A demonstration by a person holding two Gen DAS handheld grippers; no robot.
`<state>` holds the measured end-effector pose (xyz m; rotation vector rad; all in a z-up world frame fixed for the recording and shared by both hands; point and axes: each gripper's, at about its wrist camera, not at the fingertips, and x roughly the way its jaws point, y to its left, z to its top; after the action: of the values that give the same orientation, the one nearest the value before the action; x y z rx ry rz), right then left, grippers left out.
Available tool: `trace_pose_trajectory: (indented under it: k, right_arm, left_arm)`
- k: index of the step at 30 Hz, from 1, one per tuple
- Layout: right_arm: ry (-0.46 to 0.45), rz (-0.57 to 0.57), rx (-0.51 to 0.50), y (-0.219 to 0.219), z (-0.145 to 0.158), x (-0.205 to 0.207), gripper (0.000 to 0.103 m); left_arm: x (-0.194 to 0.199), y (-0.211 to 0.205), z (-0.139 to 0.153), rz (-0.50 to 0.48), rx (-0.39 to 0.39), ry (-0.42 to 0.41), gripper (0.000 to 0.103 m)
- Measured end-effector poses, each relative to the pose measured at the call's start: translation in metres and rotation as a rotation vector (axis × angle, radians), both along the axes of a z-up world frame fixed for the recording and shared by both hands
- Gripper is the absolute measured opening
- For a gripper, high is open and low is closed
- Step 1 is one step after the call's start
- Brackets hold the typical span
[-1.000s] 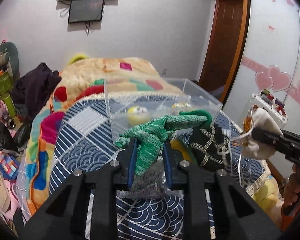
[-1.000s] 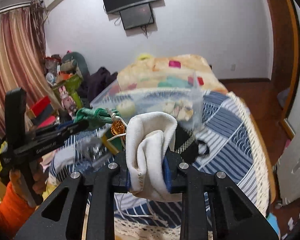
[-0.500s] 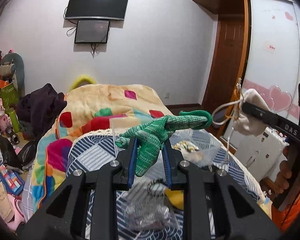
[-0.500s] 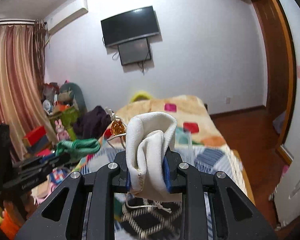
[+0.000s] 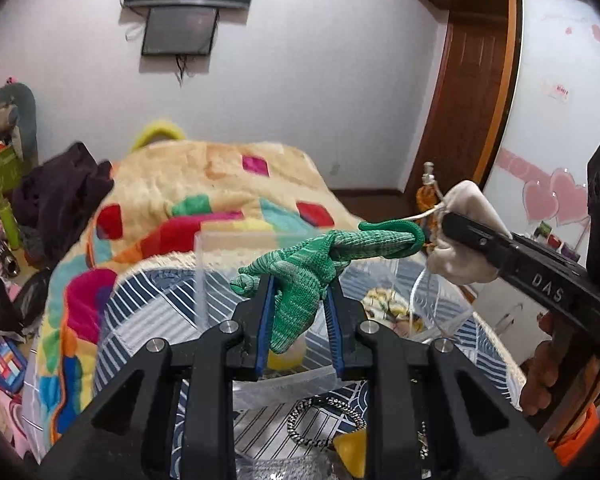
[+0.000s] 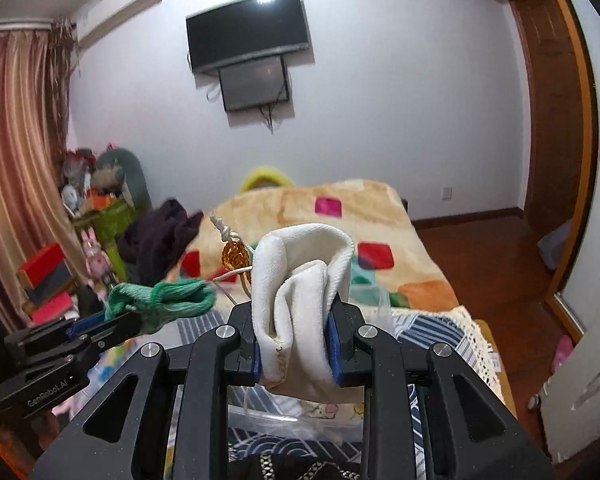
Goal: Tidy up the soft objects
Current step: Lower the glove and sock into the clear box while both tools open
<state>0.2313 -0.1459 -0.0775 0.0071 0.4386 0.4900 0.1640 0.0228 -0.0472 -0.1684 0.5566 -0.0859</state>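
Note:
My left gripper (image 5: 298, 312) is shut on a green knitted glove (image 5: 300, 276), held above a clear plastic box (image 5: 260, 376) on the bed. The glove also shows in the right wrist view (image 6: 168, 300), at the left. My right gripper (image 6: 294, 344) is shut on a white cloth pouch (image 6: 300, 280) with a cord and an orange bead (image 6: 233, 254). In the left wrist view the pouch (image 5: 460, 240) is at the right, level with the glove's cuff and close to it. The box holds a yellow toy (image 5: 284, 356) and a printed cloth (image 5: 388, 312).
A blue patterned cover (image 5: 148, 320) and a colourful blanket (image 5: 204, 192) lie on the bed. A metal chain (image 5: 324, 420) lies below the box. Toys and clutter (image 6: 96, 208) stand at the left, a wooden door (image 6: 548, 120) at the right.
Both grippers have tilted down after rising, so the box and bed cover are back under them. The pouch has come closer to the glove. Both grips are unchanged.

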Motion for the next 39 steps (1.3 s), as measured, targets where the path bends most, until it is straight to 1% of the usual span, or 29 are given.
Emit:
trace_pose_trajectory:
  k: [4,8,14,17,19,21,22,24,26,29,31,32,34,35,37,39]
  right_arm:
    - [0.062,0.012,-0.046,0.004,-0.016,0.012,0.022]
    - [0.129,0.021,-0.092,0.004,-0.028,0.021,0.022]
    - [0.203,0.026,-0.143,0.006,-0.038,0.031,0.022]
    - [0.233,0.033,-0.149,0.006,-0.04,0.035,0.025]
    - [0.244,0.036,-0.138,0.004,-0.041,0.035,0.025]
    - [0.255,0.04,-0.136,0.002,-0.041,0.034,0.027]
    - [0.261,0.047,-0.131,0.001,-0.041,0.034,0.03]
    - [0.265,0.053,-0.128,0.0,-0.041,0.031,0.034]
    - [0.253,0.053,-0.131,-0.001,-0.039,0.027,0.045]
    - [0.218,0.044,-0.134,-0.005,-0.033,0.017,0.055]
    - [0.195,0.042,-0.131,-0.007,-0.029,0.011,0.058]
    - [0.181,0.04,-0.126,-0.008,-0.026,0.007,0.06]
    - [0.15,0.03,-0.114,-0.013,-0.019,0.0,0.069]
    - [0.137,0.028,-0.108,-0.015,-0.017,-0.003,0.072]
    - [0.105,0.024,-0.094,-0.019,-0.012,-0.011,0.081]
    - [0.087,0.019,-0.085,-0.021,-0.009,-0.018,0.085]
  left_arm:
    - [0.017,-0.015,-0.02,-0.026,0.035,0.06,0.024]
    - [0.026,-0.028,-0.033,-0.046,0.082,0.094,0.024]
    - [0.032,-0.035,-0.045,-0.067,0.085,0.147,0.024]
    - [0.031,-0.033,-0.043,-0.073,0.083,0.15,0.033]
    - [0.029,-0.032,-0.042,-0.075,0.076,0.15,0.044]
    - [0.026,-0.03,-0.041,-0.074,0.068,0.148,0.051]
    - [0.024,-0.029,-0.04,-0.074,0.062,0.144,0.054]
    - [0.02,-0.027,-0.038,-0.075,0.052,0.14,0.055]
    - [0.015,-0.025,-0.035,-0.079,0.042,0.135,0.055]
    - [0.005,-0.022,-0.028,-0.076,0.036,0.11,0.062]
    - [-0.005,-0.02,-0.022,-0.061,0.042,0.083,0.068]
    - [-0.01,-0.019,-0.019,-0.056,0.047,0.071,0.07]
    - [-0.02,-0.018,-0.013,-0.046,0.057,0.047,0.078]
    - [-0.024,-0.017,-0.012,-0.042,0.062,0.038,0.081]
    - [-0.034,-0.016,-0.009,-0.03,0.072,0.02,0.094]
    - [-0.042,-0.015,-0.009,-0.02,0.079,0.017,0.099]
